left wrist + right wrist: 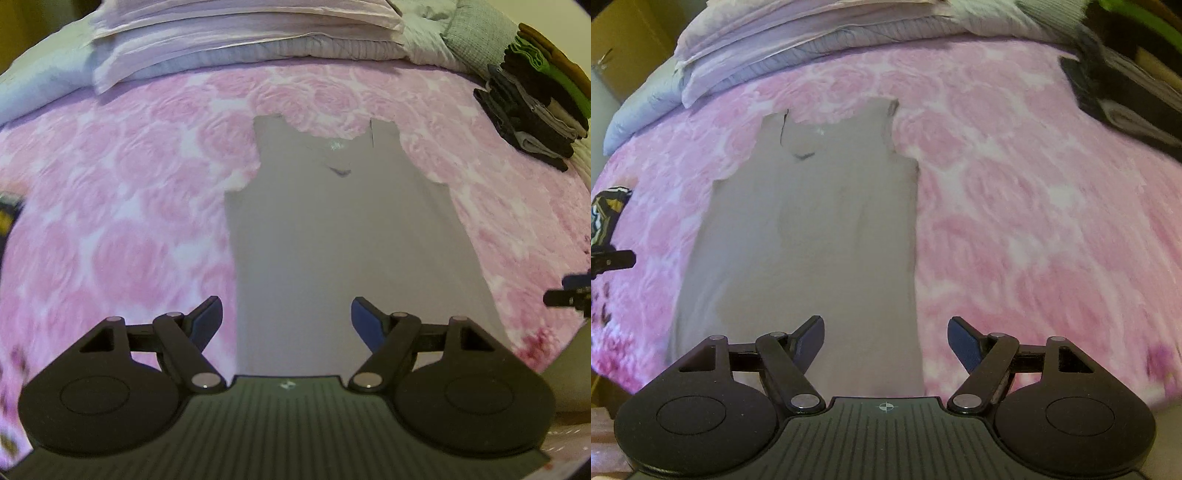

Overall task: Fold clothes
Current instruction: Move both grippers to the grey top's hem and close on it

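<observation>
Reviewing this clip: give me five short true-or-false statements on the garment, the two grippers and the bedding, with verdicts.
1. The grey sleeveless top lies spread flat on the pink floral bedspread. True.
2. The left gripper is clamped on the top's hem. False: its jaws stand apart, pressing on nothing.
3. The right gripper is open above the top's right edge. True.
4. The top's straps point toward the grippers. False: they point away, toward the folded bedding.
5. A stack of folded clothes sits at the far right of the bed. True.
</observation>
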Demonstrator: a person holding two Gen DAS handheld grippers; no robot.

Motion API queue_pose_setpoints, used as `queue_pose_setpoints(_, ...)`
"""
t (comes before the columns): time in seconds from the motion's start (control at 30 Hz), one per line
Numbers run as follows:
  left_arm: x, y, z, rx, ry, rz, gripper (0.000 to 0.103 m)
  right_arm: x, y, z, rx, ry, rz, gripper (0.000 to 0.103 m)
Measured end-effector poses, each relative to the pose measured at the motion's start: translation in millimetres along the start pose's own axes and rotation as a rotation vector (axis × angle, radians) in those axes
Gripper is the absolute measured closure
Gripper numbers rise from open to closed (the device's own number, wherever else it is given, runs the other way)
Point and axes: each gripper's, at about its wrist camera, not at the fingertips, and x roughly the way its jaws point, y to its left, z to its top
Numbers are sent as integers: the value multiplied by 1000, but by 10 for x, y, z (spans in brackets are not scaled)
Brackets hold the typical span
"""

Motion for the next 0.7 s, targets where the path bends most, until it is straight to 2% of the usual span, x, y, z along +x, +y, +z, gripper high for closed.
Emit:
queue_pose_setpoints(0.2,813,239,671,134,-50,-44,34,677,-79,781,-66,-79,54,43)
queue_pose_setpoints(0.43,1687,472,1561,256,-124,-114,48,1474,-195,1780,-152,-162,105,57)
queue_pose_setpoints(0.57,2131,564,2000,287,-130,-159,54,1851,-312,2281,-158,-188,102,64)
queue_pose_setpoints(0.63,2314,623,2156,294,-123,-176,58,1986,-371,2464,-142,-198,101,65)
queue_pose_setpoints(0.7,2464,683,2264,296,-110,-198,58,2119,-425,2618,-128,-194,98,66)
